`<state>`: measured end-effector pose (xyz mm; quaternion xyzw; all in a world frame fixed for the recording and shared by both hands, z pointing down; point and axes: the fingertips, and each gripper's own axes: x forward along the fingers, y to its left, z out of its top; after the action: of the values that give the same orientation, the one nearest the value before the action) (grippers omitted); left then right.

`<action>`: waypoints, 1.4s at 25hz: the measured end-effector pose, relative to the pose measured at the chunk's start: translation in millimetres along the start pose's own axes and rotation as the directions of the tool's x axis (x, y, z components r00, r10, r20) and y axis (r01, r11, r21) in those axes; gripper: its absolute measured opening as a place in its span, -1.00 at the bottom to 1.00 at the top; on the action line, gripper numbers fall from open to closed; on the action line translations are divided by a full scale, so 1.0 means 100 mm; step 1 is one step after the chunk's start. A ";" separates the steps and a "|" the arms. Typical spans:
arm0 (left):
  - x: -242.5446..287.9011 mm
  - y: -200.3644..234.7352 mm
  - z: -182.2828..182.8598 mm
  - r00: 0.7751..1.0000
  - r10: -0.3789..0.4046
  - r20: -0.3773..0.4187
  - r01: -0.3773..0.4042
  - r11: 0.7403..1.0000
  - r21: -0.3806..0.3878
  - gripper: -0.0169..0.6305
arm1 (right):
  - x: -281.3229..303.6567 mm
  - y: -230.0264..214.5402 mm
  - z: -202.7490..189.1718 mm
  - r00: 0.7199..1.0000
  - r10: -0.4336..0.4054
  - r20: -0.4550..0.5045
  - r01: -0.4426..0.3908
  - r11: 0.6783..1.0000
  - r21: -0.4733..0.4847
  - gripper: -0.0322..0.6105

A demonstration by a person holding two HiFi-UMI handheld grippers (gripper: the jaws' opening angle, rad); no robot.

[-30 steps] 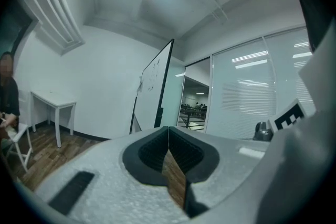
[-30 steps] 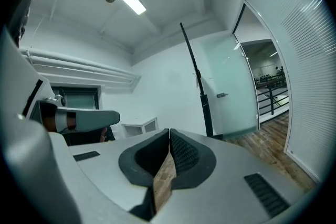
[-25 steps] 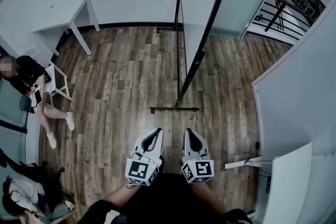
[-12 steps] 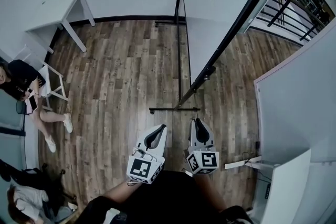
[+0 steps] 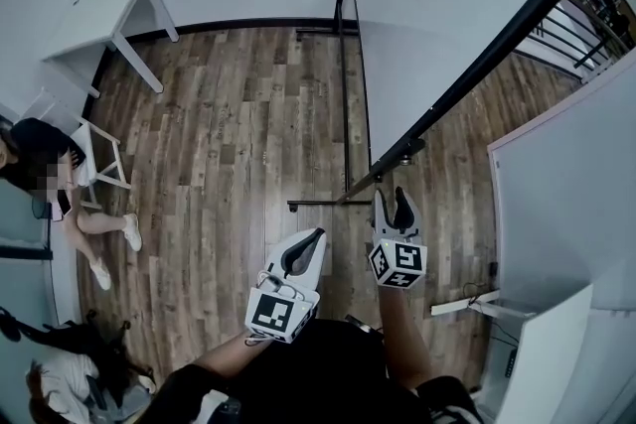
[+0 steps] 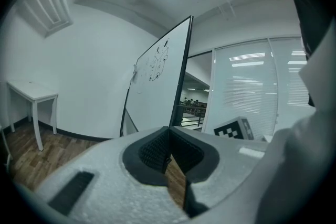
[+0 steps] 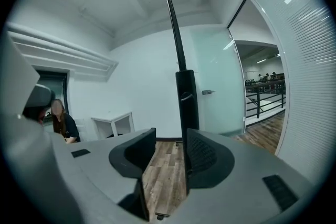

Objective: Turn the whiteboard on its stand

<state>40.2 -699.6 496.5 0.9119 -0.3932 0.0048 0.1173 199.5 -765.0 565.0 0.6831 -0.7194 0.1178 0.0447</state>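
Note:
The whiteboard (image 5: 417, 45) has a black frame and stands on a black stand whose foot bar (image 5: 328, 205) lies on the wood floor. It is tilted, and its lower edge runs diagonally down to a knob (image 5: 407, 150). My right gripper (image 5: 395, 201) is raised just under that low corner, its jaws opening with nothing pressed between them. In the right gripper view the board's edge (image 7: 186, 97) rises as a thin black bar just past the right gripper (image 7: 170, 136), in line with its right jaw. My left gripper (image 5: 316, 235) hangs lower and is shut and empty. From the left gripper (image 6: 169, 136) the whiteboard (image 6: 157, 86) shows its drawn side.
A white table (image 5: 99, 25) stands against the far wall at left. A person (image 5: 40, 169) sits beside a white chair (image 5: 104, 154), and another person (image 5: 60, 382) is at the bottom left. A white partition (image 5: 566, 204) closes the right side, with a railing (image 5: 586, 15) behind the board.
My right gripper has moved forward and up to the whiteboard's low corner, and its jaws have parted. The board looms larger and nearer. The left gripper has hardly moved.

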 end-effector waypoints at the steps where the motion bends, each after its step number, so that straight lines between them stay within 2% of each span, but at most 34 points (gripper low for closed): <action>1: 0.02 0.02 0.00 1.000 0.000 -0.004 0.000 1.000 -0.001 -0.90 | 0.09 -0.05 -0.03 1.000 -0.010 -0.008 0.010 1.000 -0.003 -0.41; 8: 0.11 0.11 0.00 1.000 -0.007 -0.028 0.007 1.000 -0.011 -0.90 | 0.68 -0.40 -0.14 0.998 -0.061 -0.033 0.061 0.998 -0.007 -0.22; 24: 0.11 0.23 0.02 1.000 0.024 -0.005 -0.024 0.999 -0.024 -0.90 | 1.25 -0.53 -0.11 0.993 -0.106 -0.055 0.103 0.993 -0.060 -0.20; 25: 0.10 0.23 0.02 1.000 0.026 -0.009 -0.026 0.999 -0.025 -0.90 | 1.27 -0.52 -0.11 0.992 -0.110 -0.055 0.107 0.993 -0.059 -0.22; 27: 0.06 0.24 0.04 0.999 0.033 -0.004 -0.033 0.999 -0.024 -0.90 | 1.28 -0.52 -0.10 0.990 -0.130 -0.055 0.126 0.989 -0.075 -0.40; 28: 0.03 0.25 0.05 0.999 0.038 0.002 -0.038 0.999 -0.022 -0.90 | 1.28 -0.52 -0.09 0.989 -0.141 -0.052 0.136 0.987 -0.089 -0.42; 35: -0.10 0.33 0.04 0.997 0.072 0.001 -0.072 0.997 -0.035 -0.90 | 1.21 -0.46 -0.08 0.987 -0.151 -0.047 0.145 0.982 -0.123 -0.45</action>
<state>8.8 -715.4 498.7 0.8950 -0.4259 0.0011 0.1326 237.1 -882.2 605.3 0.7272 -0.6708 0.0904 0.1142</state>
